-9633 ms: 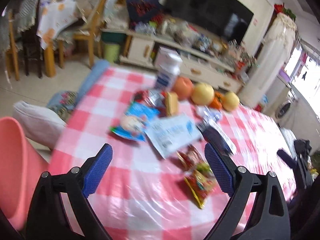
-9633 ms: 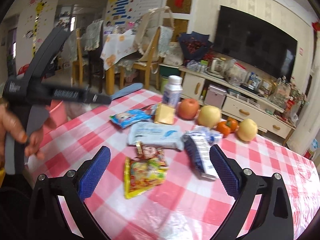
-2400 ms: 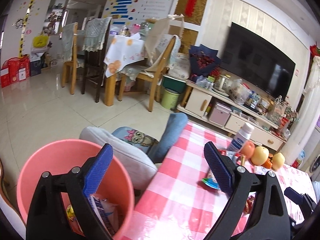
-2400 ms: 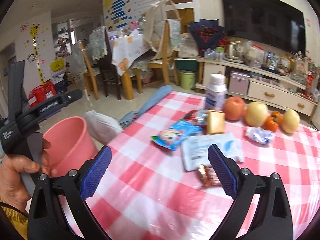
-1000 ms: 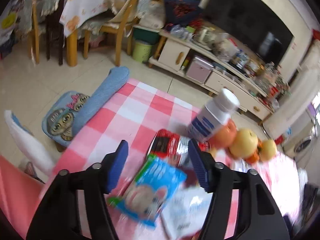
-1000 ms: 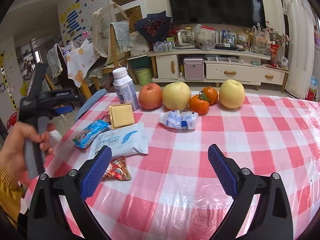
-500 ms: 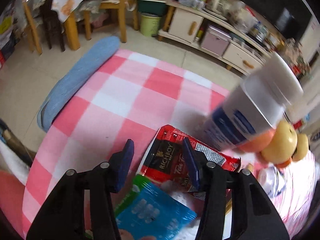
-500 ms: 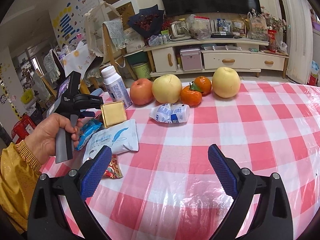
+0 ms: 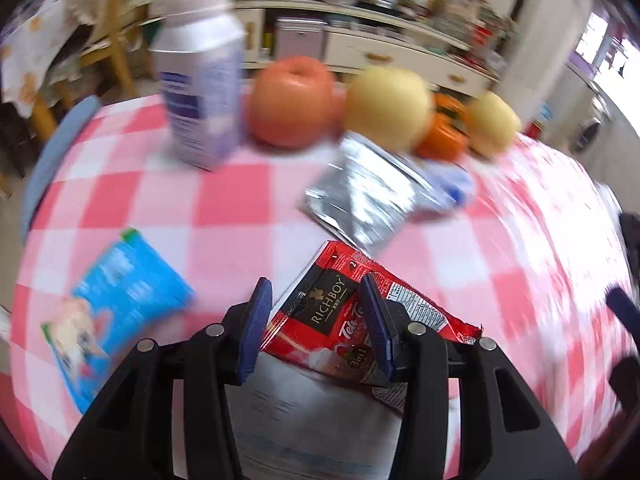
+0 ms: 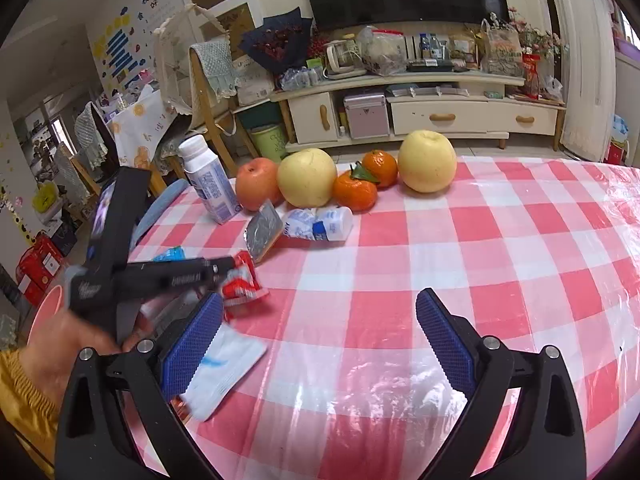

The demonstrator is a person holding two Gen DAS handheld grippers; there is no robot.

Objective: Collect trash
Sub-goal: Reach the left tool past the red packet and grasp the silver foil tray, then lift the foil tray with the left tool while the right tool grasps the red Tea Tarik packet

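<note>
Your left gripper (image 9: 316,312) has swung from the pink bucket back over the red-and-white checked tablecloth (image 9: 232,204) and dropped onto the red foil RICHBOY tea sachet (image 9: 344,312); its blue-padded jaws are closing with the sachet's upper end between them, though you cannot yet tell that the pads are pressing on it. That makes this sachet, lying partly on a white paper packet (image 10: 224,364) beside the blue snack wrapper (image 9: 112,308), your next piece of trash, with the silver foil pack (image 9: 360,196) still to collect. Your right gripper (image 10: 320,344) hovers over bare cloth, jaws wide apart and empty.
</note>
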